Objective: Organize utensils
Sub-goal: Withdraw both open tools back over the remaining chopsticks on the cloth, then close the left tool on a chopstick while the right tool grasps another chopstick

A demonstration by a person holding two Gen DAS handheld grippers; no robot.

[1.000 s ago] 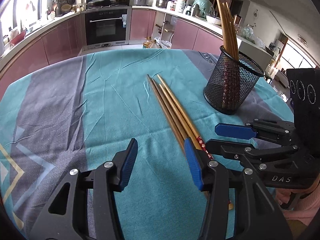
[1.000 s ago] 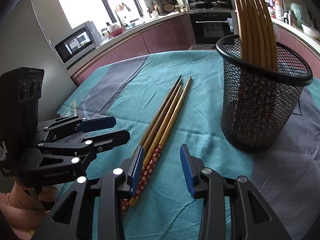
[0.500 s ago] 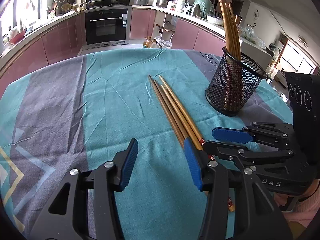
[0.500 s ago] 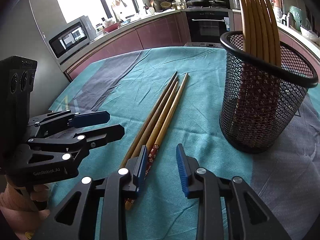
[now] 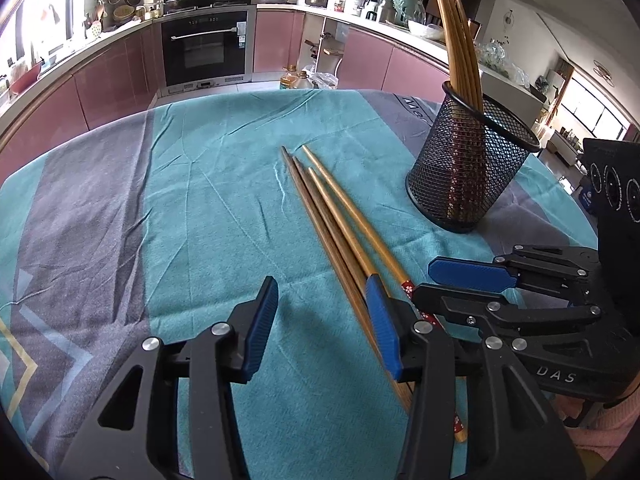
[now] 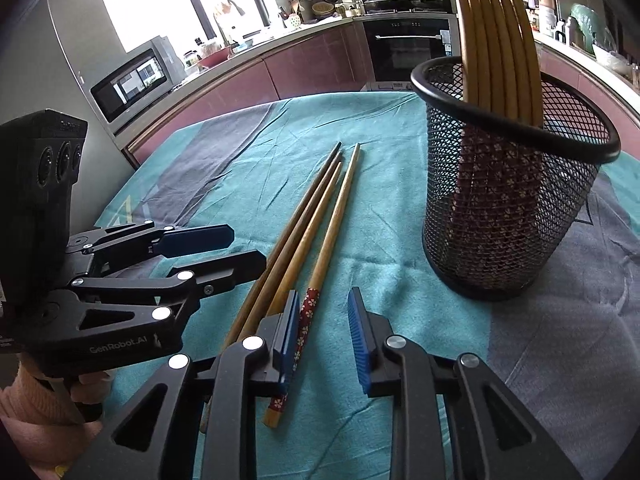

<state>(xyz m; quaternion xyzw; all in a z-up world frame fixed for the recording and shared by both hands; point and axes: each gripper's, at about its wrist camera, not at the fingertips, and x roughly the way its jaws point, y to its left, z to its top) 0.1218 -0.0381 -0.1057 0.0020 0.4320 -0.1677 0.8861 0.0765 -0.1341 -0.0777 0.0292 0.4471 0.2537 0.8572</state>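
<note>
Lying side by side on the teal-and-grey tablecloth (image 5: 192,216), four loose chopsticks (image 6: 320,216) point toward a black mesh holder (image 6: 508,200) that stands just to their right and already has several chopsticks (image 6: 496,36) upright in it. The right gripper (image 6: 324,332) hovers over the patterned end of the rightmost stick; its jaws have just been closing, yet a gap remains and the pads pinch nothing. The left gripper (image 5: 324,320) sits beside the bundle, jaws spread and empty, its right finger (image 5: 382,326) covering part of the sticks. Behind (past the table edge) are an oven (image 5: 208,46) and pink cabinets (image 5: 116,80).
</note>
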